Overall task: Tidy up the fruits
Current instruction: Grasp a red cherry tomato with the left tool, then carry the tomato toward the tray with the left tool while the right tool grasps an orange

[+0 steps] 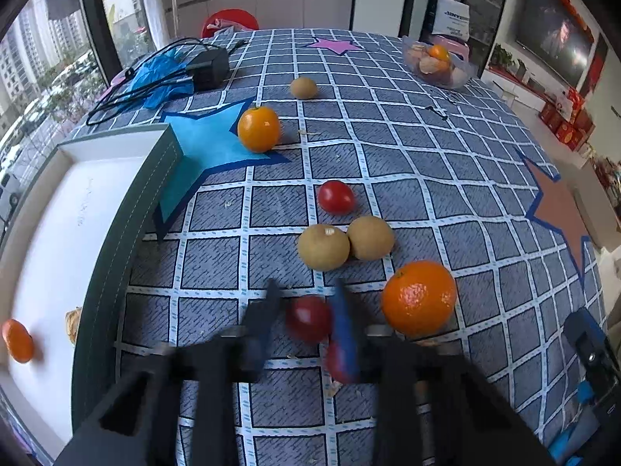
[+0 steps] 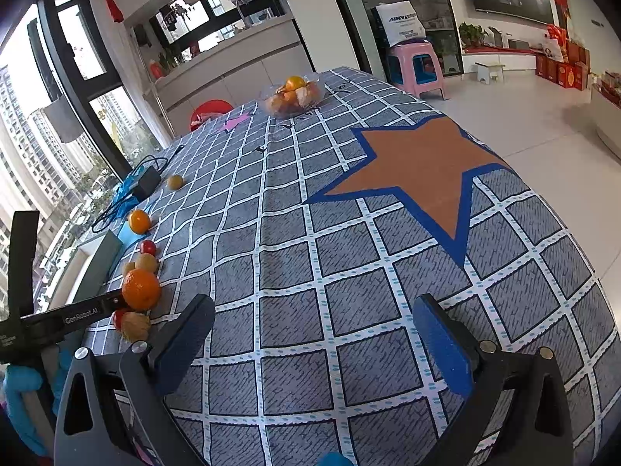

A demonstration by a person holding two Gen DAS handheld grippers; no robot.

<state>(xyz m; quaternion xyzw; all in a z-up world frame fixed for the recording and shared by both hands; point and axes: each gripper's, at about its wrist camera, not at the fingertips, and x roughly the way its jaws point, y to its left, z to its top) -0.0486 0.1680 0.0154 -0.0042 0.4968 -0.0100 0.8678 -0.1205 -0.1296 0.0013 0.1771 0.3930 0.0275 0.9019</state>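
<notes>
In the left wrist view my left gripper (image 1: 306,291) is blurred, its jaws partly closed around a red cherry tomato (image 1: 308,318) on the tablecloth; I cannot tell if they touch it. A large orange (image 1: 419,297) lies just right of it, two tan longans (image 1: 324,246) (image 1: 370,237) and another red tomato (image 1: 336,196) beyond, a second orange (image 1: 258,129) and a far longan (image 1: 303,87) further back. The white tray (image 1: 128,213) at left holds a small orange (image 1: 17,341). My right gripper (image 2: 314,322) is open and empty over bare cloth.
A clear bowl of oranges (image 1: 438,63) stands at the far right corner. A black power adapter with cables (image 1: 207,68) and blue gloves lie at the far left. In the right wrist view the left gripper's body (image 2: 58,320) sits at the left, fruits (image 2: 140,289) beside it.
</notes>
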